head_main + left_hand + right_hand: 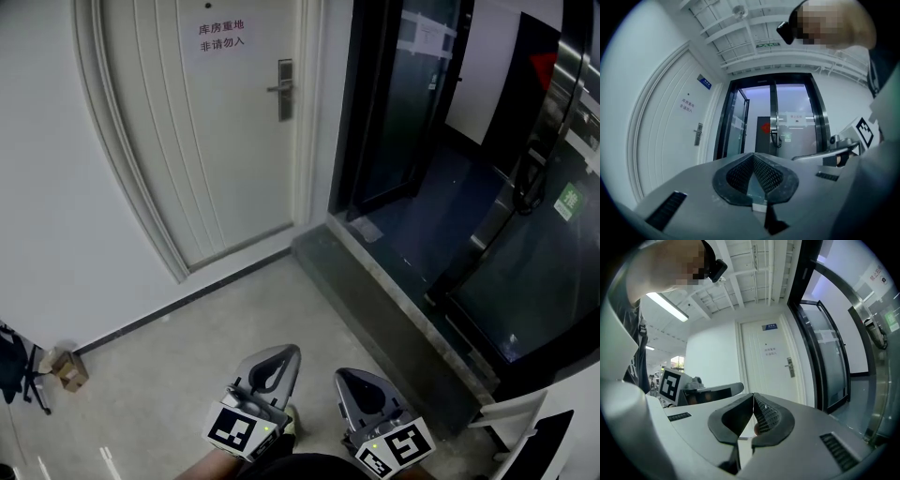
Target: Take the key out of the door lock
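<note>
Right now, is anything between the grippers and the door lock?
Nothing visible. Bare floor runs from the left gripper and right gripper, both shut and empty, to the white door and its lock. A cardboard box sits off left by the wall, clear of the path. The key is too small to make out.

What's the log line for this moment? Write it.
left gripper: shut, empty; right gripper: shut, empty; door lock: distant, untouched; key: not discernible

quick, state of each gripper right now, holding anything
left gripper: jaws closed, holding nothing
right gripper: jaws closed, holding nothing
</note>
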{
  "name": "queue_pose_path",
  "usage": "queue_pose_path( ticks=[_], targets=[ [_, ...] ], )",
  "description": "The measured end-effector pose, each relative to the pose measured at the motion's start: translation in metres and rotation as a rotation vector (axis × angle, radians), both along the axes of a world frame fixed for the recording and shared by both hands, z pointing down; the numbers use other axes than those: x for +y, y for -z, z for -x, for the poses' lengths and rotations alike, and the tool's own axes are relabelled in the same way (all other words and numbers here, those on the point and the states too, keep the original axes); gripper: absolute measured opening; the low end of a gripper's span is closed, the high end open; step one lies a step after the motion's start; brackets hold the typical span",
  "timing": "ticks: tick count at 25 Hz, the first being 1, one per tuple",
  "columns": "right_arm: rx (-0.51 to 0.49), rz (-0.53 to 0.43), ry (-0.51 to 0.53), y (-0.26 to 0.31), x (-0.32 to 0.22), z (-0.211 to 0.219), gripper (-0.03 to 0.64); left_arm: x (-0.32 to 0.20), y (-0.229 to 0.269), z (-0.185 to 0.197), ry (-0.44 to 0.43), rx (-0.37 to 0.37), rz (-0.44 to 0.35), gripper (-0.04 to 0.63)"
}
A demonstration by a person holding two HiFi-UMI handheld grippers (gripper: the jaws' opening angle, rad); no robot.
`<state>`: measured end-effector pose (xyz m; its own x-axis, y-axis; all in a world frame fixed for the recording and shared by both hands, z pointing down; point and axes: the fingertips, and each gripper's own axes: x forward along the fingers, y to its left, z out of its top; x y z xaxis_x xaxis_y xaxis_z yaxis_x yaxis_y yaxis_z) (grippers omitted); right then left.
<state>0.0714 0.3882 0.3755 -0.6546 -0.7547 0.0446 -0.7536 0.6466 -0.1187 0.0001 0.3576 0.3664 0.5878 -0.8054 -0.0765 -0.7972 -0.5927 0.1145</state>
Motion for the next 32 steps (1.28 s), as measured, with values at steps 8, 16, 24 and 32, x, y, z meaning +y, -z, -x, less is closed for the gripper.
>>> queue_pose_path(
  ticks=[8, 16, 24, 32],
  targets=[
    [0.008, -0.016, -0.015, 0.007, -0.096, 0.038, 0.014, -0.098, 0.002, 0.028, -0.037, 0.011, -0.001, 0.005],
    [0.009, -0.022, 0.010, 0.010, -0.162, 0.054, 0.014, -0.166, 0.003, 0.040, -0.018, -0.008, -0.020, 0.005],
    [-0.018, -0.021, 0.054, -0.001, -0.257, 0.040, 0.014, -0.264, -0.004, 0.031, 0.055, -0.113, -0.077, 0.005],
    [-0.032, -0.003, 0.121, 0.005, -0.392, 0.006, 0.014, -0.400, 0.003, 0.002, 0.142, -0.279, -0.148, 0.005]
  ],
)
